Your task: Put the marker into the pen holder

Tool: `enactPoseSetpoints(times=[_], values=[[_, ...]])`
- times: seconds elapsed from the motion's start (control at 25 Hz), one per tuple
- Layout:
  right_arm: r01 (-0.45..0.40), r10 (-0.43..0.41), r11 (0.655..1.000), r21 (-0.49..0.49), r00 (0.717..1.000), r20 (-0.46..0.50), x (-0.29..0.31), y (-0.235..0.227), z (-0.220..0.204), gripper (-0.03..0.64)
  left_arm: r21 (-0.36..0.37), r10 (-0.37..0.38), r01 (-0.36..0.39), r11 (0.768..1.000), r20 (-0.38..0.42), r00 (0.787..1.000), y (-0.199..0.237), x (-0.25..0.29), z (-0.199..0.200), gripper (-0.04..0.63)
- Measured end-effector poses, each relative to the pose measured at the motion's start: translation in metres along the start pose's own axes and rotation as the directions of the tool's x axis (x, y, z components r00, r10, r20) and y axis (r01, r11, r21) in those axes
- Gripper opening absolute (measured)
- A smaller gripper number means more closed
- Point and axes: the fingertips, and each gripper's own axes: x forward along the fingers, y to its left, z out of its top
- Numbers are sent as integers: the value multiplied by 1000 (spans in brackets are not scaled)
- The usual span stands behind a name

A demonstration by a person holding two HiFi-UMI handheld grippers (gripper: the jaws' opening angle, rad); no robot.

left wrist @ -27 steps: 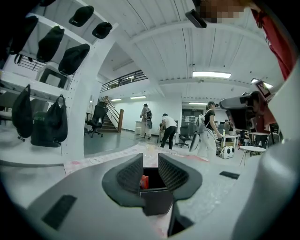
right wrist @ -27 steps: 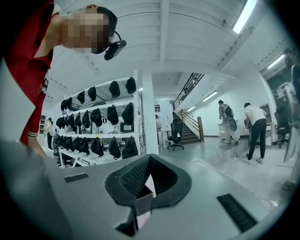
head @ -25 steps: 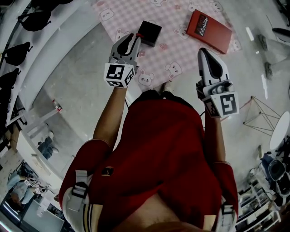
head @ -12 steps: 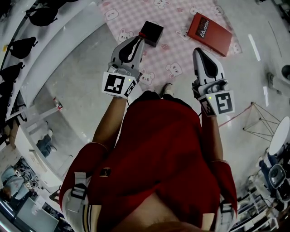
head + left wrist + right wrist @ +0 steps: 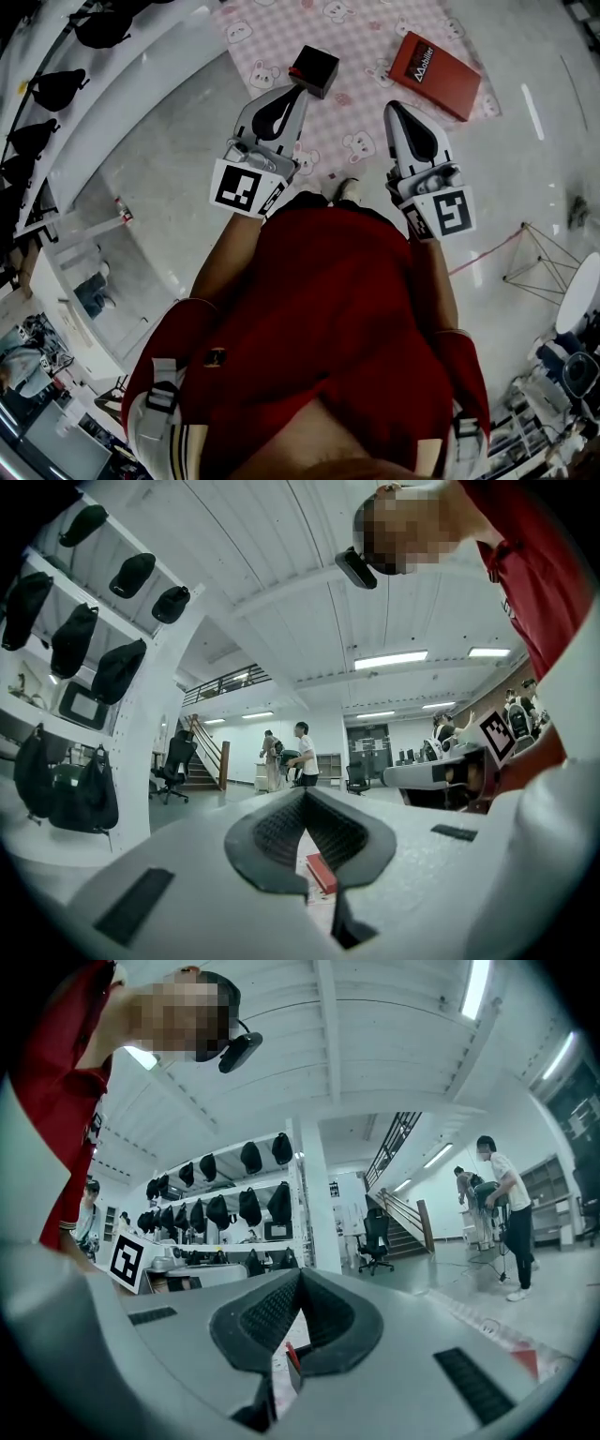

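Note:
A black square pen holder (image 5: 314, 70) stands on the pink bear-print mat (image 5: 356, 37) on the floor. A small red thing (image 5: 296, 71), perhaps the marker, shows at its left corner; I cannot tell whether it is inside or beside the holder. My left gripper (image 5: 298, 90) is held up at chest height, jaws shut and empty, tip pointing toward the holder. My right gripper (image 5: 393, 106) is alongside, also shut and empty. In the right gripper view the gripper (image 5: 300, 1272) frames a red tip (image 5: 292, 1355) below its pads. The left gripper (image 5: 305, 792) shows nothing between its jaws.
A red flat box (image 5: 434, 62) lies on the mat's right part, also seen as the red box (image 5: 322, 872) under the left jaws. A white shelf unit with black caps (image 5: 56, 89) stands at the left. A wire stand (image 5: 539, 253) is at the right. People stand far off (image 5: 302, 754).
Both grippers have drawn closer together and nearer my chest. The mat, holder and red box have slid upward in the head view. Both stay shut and empty.

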Motion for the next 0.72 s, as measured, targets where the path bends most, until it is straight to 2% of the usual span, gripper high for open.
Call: enactPoseSetpoints(times=[0.72], values=[[-72,72,997,3,997,8,-3,13,0,-2,15,-1,1,1000,-16,1000,-22,-4,8,6]])
